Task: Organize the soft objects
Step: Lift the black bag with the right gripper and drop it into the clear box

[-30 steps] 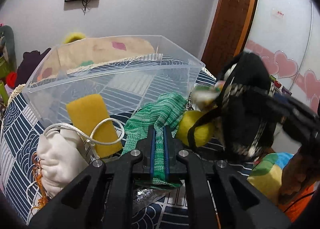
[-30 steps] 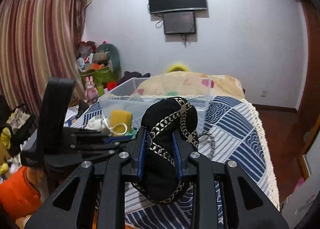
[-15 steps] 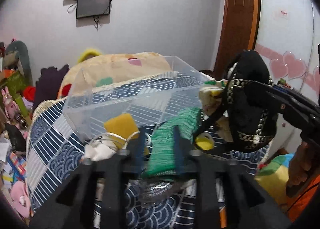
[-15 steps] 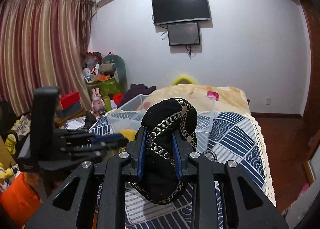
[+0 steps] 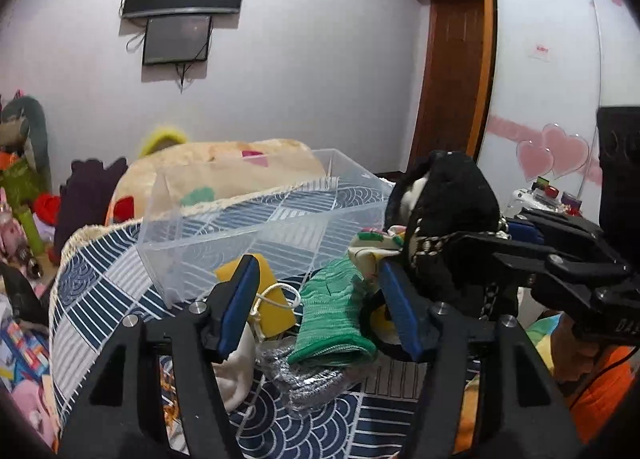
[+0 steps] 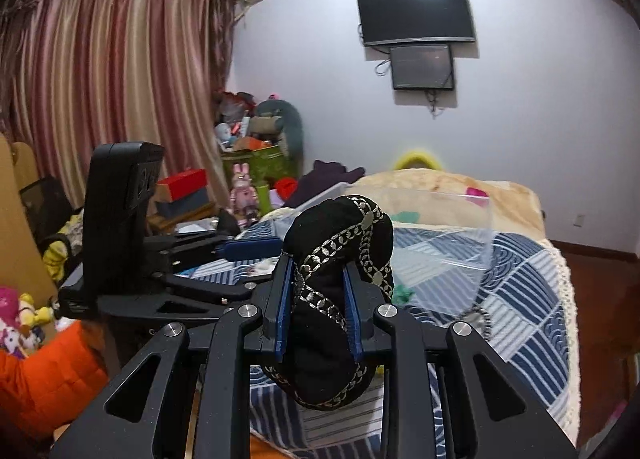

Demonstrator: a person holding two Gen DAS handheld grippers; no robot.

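A: Which step is this?

B: Mid-carry, I'd say. The right gripper (image 6: 318,309) is clamped on the black pouch (image 6: 340,259), held up above the bed's near edge. The left gripper (image 5: 316,309) is spread wide, holding nothing.

A: What's under the left one?

B: A green glove (image 5: 332,319), loose on the bed (image 5: 96,291) atop a silver scrubber (image 5: 304,383), beside a sponge (image 5: 256,299) and a white bag (image 5: 236,375).

A: And the next move?

B: Probably carry the pouch over the bin (image 5: 264,219) rim, then release

A: Anything in the bin?

B: Looks empty; its clear walls make that uncertain

Sponge (image 5: 256,291) before bin (image 5: 256,219); glove (image 5: 332,319) right of sponge.
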